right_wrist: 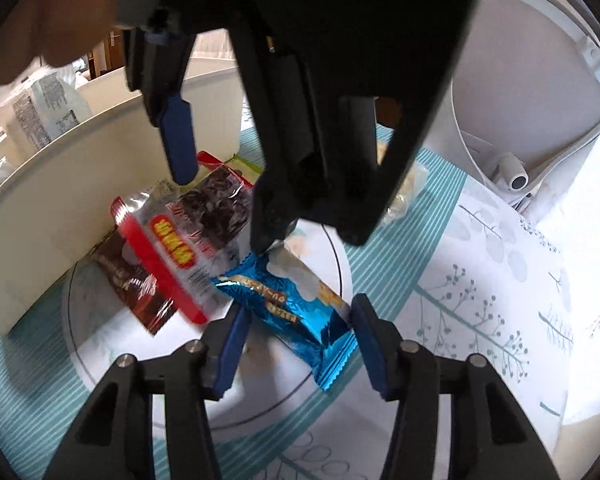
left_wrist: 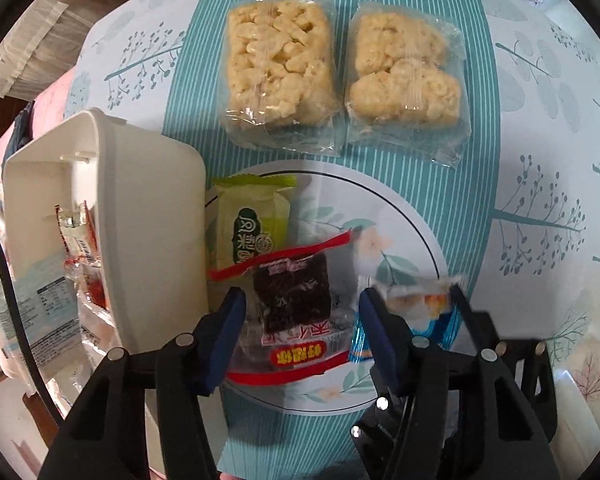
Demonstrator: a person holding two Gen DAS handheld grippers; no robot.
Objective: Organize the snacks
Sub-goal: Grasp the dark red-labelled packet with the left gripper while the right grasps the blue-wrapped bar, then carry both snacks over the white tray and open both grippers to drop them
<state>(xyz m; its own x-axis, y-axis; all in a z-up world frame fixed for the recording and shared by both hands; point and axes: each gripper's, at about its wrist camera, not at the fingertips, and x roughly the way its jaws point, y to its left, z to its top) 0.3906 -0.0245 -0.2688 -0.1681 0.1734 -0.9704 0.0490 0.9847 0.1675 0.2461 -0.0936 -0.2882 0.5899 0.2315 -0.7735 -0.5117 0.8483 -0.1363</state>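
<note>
My left gripper [left_wrist: 300, 322] straddles the red-edged dark snack packet [left_wrist: 296, 300], jaws half-wide, pads seemingly just clear of its sides; its long axis runs away from me along the fingers. My right gripper [right_wrist: 298, 332] brackets the blue foil packet [right_wrist: 288, 300], which lies diagonally across the gap; grip uncertain. Both lie on the round plate [left_wrist: 416, 216], the white bin [left_wrist: 152, 216] tight on the left, the striped cloth [left_wrist: 432, 168] open beyond.

Left gripper [left_wrist: 300, 320] hanging over round plate [left_wrist: 412, 216], blue pads straddling red-edged dark snack packet [left_wrist: 296, 300]; contact unclear. Green packet [left_wrist: 256, 220] lying on plate behind it. White bin [left_wrist: 148, 216] standing left of plate. Two puffed-rice packs [left_wrist: 280, 68] lying beyond plate.
</note>
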